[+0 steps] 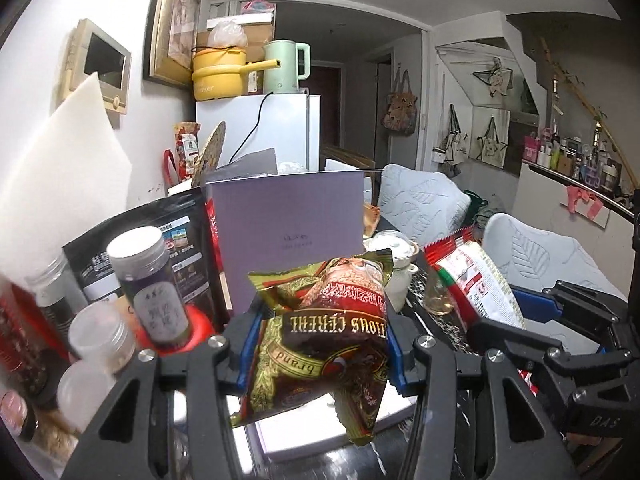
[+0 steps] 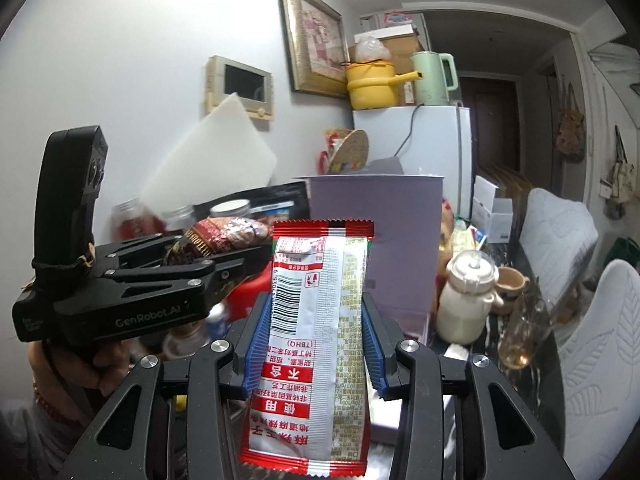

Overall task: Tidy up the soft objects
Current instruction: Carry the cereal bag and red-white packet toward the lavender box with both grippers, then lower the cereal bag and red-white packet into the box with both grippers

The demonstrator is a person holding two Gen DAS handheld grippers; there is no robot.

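Observation:
My left gripper (image 1: 322,326) is shut on a gold and dark red cereal packet (image 1: 328,336), which hangs crumpled between the blue pads above the table. In the right wrist view the same left gripper (image 2: 240,256) shows from the side, a hand under it, the cereal packet (image 2: 228,236) sticking out of it. My right gripper (image 2: 316,320) is shut on a red and white snack packet (image 2: 312,340), held upright with its barcode facing me. The snack packet (image 1: 476,280) also shows at the right of the left wrist view. A lilac box (image 1: 286,232) stands open just behind both packets.
Jars and bottles (image 1: 148,280) and a black pouch (image 1: 160,232) crowd the table's left. A white jar (image 2: 466,300), a cup (image 2: 510,280) and a glass (image 2: 524,332) stand right of the lilac box (image 2: 400,240). Padded chairs (image 2: 600,320) line the right side. A white fridge (image 1: 280,132) stands behind.

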